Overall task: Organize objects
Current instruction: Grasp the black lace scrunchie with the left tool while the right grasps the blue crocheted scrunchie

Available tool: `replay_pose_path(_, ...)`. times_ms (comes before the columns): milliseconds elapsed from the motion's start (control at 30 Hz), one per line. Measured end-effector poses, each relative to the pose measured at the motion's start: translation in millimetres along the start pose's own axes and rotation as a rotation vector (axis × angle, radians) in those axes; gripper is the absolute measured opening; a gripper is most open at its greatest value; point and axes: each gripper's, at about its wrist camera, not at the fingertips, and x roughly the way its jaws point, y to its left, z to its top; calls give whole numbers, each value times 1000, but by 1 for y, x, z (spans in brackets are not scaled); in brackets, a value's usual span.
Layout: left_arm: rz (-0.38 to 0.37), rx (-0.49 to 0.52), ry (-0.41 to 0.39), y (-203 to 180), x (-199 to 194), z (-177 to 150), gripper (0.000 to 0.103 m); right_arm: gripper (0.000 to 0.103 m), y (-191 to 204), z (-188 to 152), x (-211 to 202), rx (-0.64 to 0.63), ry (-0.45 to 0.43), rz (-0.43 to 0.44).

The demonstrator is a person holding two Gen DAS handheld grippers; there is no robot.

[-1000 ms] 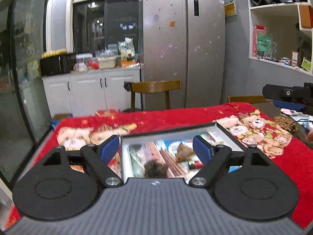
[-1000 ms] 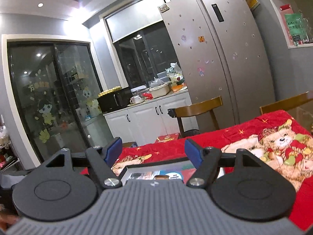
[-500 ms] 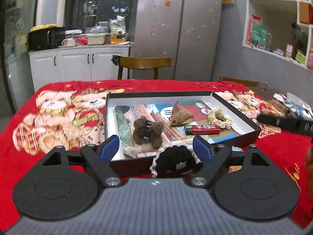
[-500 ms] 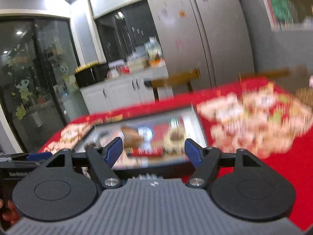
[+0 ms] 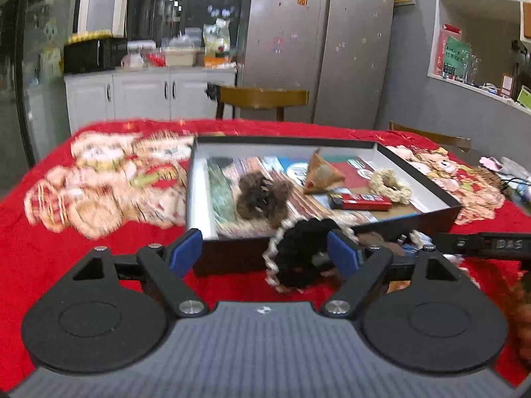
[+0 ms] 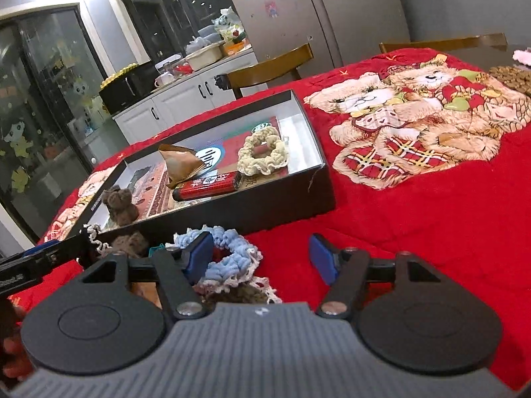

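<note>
Kitchen setting, with a red bear-print cloth [image 6: 415, 205] covering the worktop. At centre lies a shallow black box [image 5: 332, 235], its inside holding a brown claw clip [image 5: 262, 199], a brown triangular packet [image 5: 320, 174], a red lighter [image 5: 361, 202] and a cream scrunchie [image 5: 390, 185]. Just outside the box's near wall, loose on the cloth, lie a black scrunchie [image 5: 298, 255] with pale trim and a blue scrunchie [image 6: 229, 258] resting among other frilled pieces. Left tongs [image 5: 265, 253]: blue pads spread wide, the black scrunchie between them near the right pad; the view does not settle whether it touches that pad. Right tongs [image 6: 262, 258]: jaws apart and lately narrowing, the blue scrunchie beside the left pad, only bare cloth in the rest of the gap. Behind stand a wooden chair [image 5: 262, 99], white cabinets [image 5: 142, 96] and a steel refrigerator [image 5: 318, 43].
</note>
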Motion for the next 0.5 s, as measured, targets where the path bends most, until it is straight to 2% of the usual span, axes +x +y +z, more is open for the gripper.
replay_pose_path(67, -18, 2, 9, -3, -1, -1, 86, 72, 2, 0, 0, -13, -1, -9)
replay_pose_path(200, 1, 30, 38, -8, 6, -6, 85, 68, 3, 2, 0, -4, -9, -23)
replay_pose_path(267, -27, -6, 58, -4, 9, -8, 85, 58, 3, 1, 0, -4, -11, -27)
replay_pose_path(367, -42, -18, 63, -3, 14, -11, 85, 51, 5, 0, 0, -10, -16, -25)
replay_pose_path(467, -39, -13, 80, -3, 21, -14, 74, 42, 8, -1, 1, -26, -10, -15)
replay_pose_path(500, -50, -24, 91, -2, 23, -14, 67, 40, 8, -2, 1, -27, -7, -8)
